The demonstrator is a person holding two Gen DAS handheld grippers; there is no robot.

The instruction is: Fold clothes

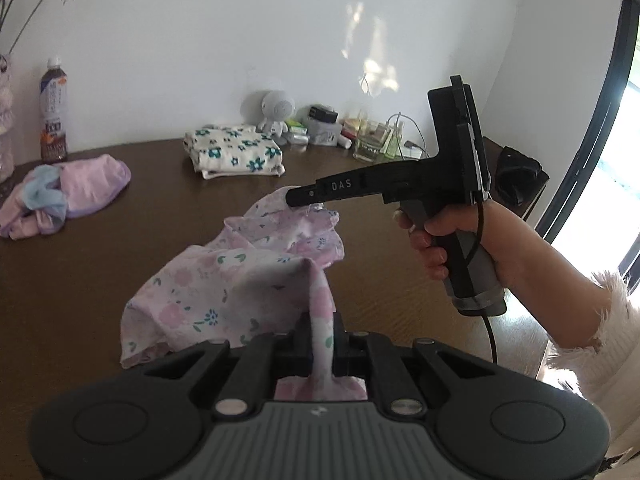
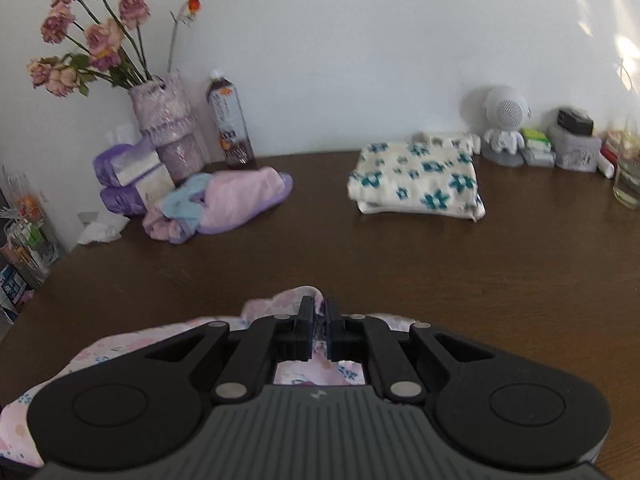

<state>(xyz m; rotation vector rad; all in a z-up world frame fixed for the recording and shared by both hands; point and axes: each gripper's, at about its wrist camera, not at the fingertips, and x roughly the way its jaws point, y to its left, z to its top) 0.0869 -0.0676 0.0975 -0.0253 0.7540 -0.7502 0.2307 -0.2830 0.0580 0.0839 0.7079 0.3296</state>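
Note:
A pink floral garment (image 1: 224, 280) lies rumpled on the brown table (image 1: 100, 264), lifted at two points. My left gripper (image 1: 323, 328) is shut on a twisted strip of its cloth at the near side. In the left wrist view, my right gripper (image 1: 294, 200), held by a hand, is shut on the garment's far edge. From the right wrist view, the right gripper (image 2: 319, 312) pinches a fold of the same pink garment (image 2: 120, 348), which spreads out under the tool to the left.
A folded white garment with teal flowers (image 2: 418, 178) lies at the back. A crumpled pink and lilac garment (image 2: 224, 200) sits back left by a vase of dried roses (image 2: 164, 132), a bottle (image 2: 230, 120) and tissue packs. Small clutter and a glass (image 2: 628, 176) line the wall right.

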